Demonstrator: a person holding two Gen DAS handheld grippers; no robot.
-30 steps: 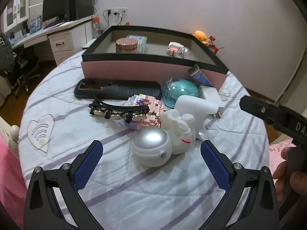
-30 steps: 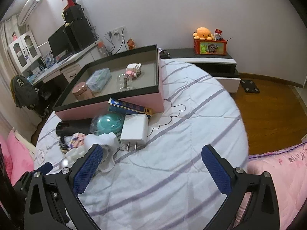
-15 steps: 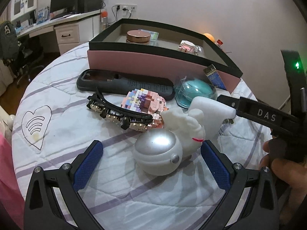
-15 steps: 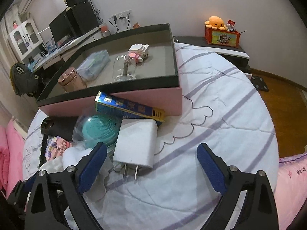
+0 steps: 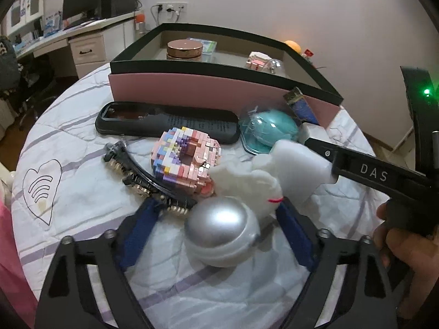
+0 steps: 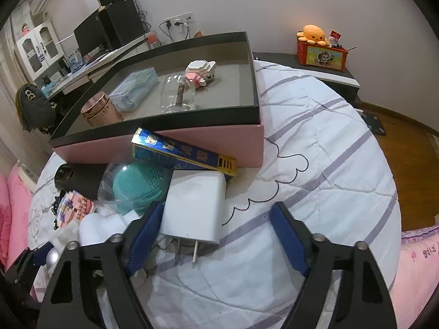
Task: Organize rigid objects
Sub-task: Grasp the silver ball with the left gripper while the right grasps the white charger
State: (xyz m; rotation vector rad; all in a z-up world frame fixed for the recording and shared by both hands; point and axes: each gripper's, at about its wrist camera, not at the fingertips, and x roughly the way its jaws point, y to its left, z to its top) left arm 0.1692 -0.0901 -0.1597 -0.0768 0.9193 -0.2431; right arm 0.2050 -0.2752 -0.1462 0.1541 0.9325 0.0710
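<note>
Claws (image 5: 216,229) (both closing) around items

In the left wrist view, the silver ball (image 5: 222,235) hides the base of the white figurine (image 5: 247,183), and the dark arm of the right claw (image 5: 365,168) covers part of the white charger (image 5: 304,170). The blue box (image 5: 300,104) shows one end only, its lettering too small to read. In the right wrist view, the left blue pad (image 6: 145,235) overlaps the charger's edge (image 6: 194,205), and the black case (image 6: 79,178) lies largely behind the teal brush (image 6: 137,183).
</note>
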